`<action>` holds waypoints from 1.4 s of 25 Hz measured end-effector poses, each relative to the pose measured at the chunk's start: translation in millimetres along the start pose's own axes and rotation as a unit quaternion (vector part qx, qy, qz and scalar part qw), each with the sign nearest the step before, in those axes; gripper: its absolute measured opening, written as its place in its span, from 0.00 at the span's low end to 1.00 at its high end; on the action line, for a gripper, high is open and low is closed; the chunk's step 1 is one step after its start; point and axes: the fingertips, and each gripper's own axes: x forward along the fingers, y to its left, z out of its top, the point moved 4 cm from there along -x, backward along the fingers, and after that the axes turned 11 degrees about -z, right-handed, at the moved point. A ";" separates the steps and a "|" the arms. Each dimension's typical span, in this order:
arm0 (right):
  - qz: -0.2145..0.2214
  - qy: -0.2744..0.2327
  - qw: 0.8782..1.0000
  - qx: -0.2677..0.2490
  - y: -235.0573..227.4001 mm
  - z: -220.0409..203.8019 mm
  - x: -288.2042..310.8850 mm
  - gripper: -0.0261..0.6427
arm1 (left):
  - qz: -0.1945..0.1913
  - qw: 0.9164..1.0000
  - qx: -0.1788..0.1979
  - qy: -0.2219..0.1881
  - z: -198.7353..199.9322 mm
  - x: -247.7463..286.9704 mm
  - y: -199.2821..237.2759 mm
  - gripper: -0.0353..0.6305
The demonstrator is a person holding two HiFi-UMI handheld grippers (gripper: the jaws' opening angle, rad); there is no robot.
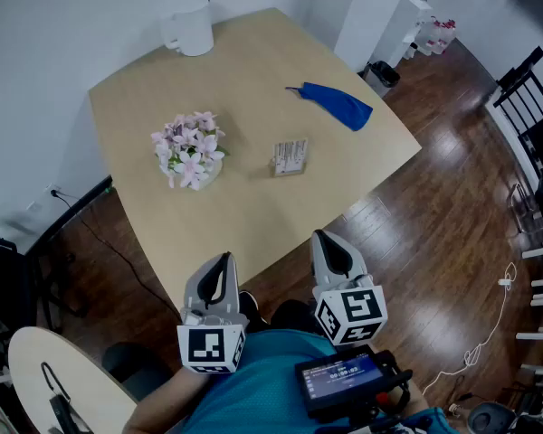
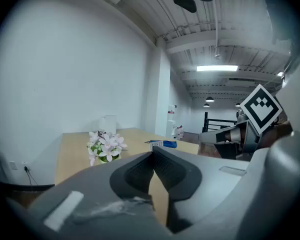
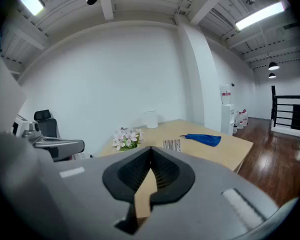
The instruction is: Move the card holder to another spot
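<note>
Card holder stands mid-table, between the flowers and the blue cloth, well apart from both grippers. The left gripper and right gripper hang by the near edge, jaws closed on nothing. The right one likely suits the reach: it should open before arriving, straddle the holder squarely, then lift it level.
</note>
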 end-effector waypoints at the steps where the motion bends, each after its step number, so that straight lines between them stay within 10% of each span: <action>1: -0.002 0.005 1.000 0.000 -2.0 0.9 6.7 0.03 | 0.006 1.000 -0.006 0.006 -2.0 1.3 3.9 0.08; 35: 0.068 0.173 0.978 -0.091 -88.6 -99.8 268.0 0.19 | 0.170 0.979 -0.009 0.110 -7.6 110.8 34.1 0.08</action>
